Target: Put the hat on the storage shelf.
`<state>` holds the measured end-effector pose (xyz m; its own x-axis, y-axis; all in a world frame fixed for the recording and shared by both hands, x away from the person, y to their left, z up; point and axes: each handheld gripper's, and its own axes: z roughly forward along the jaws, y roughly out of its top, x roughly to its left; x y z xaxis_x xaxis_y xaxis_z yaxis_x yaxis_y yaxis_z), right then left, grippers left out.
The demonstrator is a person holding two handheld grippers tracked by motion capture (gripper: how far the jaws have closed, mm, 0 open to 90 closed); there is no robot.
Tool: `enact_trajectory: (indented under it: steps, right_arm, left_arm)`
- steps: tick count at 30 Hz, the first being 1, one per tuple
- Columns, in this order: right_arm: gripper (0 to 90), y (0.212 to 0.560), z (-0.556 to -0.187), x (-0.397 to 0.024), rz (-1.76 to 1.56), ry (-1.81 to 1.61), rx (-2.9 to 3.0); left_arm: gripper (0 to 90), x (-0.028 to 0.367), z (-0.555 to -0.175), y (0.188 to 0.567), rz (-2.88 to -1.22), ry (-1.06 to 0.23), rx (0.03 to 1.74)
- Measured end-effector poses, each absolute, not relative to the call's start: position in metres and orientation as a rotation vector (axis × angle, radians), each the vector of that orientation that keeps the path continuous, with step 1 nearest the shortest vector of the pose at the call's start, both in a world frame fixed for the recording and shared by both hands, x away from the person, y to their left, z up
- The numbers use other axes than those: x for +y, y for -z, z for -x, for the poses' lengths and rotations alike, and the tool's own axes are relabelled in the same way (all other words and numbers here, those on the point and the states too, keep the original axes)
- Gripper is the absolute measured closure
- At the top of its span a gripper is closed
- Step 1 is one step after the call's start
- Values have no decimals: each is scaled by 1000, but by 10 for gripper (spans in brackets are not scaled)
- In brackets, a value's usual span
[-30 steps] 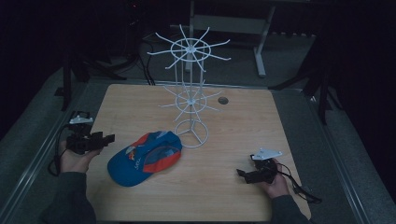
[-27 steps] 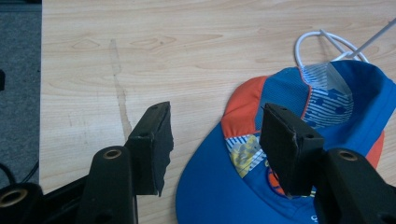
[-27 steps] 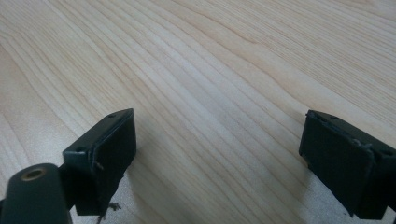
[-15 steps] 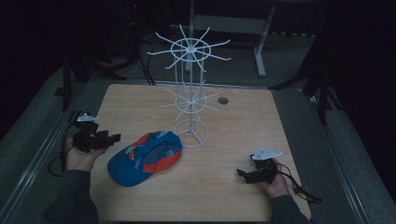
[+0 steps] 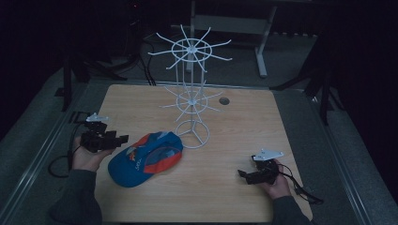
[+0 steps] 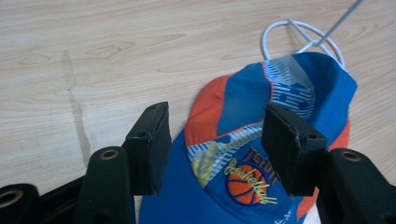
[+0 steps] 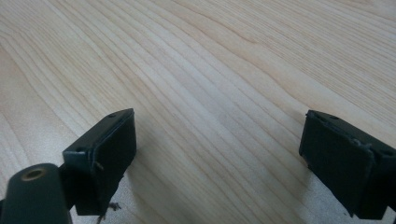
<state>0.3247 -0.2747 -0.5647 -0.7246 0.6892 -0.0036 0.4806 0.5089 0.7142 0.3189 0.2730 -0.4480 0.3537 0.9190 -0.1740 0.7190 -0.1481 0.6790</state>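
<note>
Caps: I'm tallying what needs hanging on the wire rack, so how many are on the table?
1. The blue and orange cap lies on the table just left of the white wire rack's base ring, in front of the left gripper. No other cap is visible.

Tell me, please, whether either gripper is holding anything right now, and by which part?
Nothing is held. The left gripper stands open over the cap, pads clear of it; the right gripper is open above bare table.

Left tongs [image 5: 123, 138] apparently just beside cap [image 5: 146, 157].
</note>
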Motion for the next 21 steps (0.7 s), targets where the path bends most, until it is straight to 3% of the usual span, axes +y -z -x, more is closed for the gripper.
enact_trajectory:
  steps: [21]
  right_arm:
    - [107, 565, -325, -275, -981, -1033, 2468]
  left_arm:
    - [418, 248, -324, 447, -1998, -331, 1332]
